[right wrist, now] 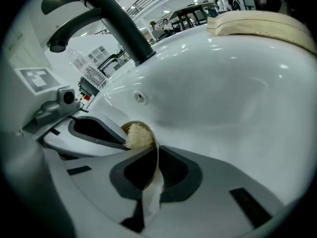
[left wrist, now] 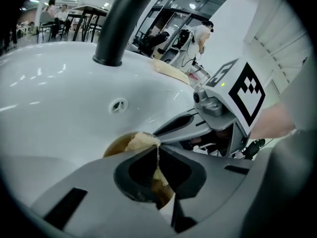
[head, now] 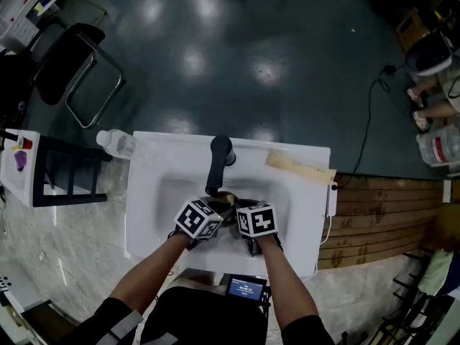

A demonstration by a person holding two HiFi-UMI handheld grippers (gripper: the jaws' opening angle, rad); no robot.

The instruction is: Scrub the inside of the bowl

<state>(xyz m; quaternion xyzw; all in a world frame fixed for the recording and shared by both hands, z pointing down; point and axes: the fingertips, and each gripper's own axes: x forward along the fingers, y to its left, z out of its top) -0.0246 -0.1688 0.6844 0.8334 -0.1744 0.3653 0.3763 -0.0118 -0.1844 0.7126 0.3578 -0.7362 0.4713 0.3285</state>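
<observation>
A small brown bowl (head: 228, 199) sits low in the white sink basin (head: 172, 192), between my two grippers. My left gripper (left wrist: 157, 150) is shut on a thin beige scrub pad (left wrist: 140, 141), and the pad lies inside the bowl (left wrist: 115, 146). My right gripper (right wrist: 156, 155) is shut on the bowl's thin rim (right wrist: 154, 144), with the pad (right wrist: 138, 135) just beyond its jaws. In the head view the marker cubes hide most of both grippers: left gripper (head: 215, 210), right gripper (head: 243, 210).
A black faucet (head: 218, 165) arches over the basin just behind the bowl. An overflow hole (left wrist: 118, 105) sits in the basin's back wall. A beige folded cloth (head: 298, 166) lies on the sink's right rim and a plastic bottle (head: 115, 142) at its left corner.
</observation>
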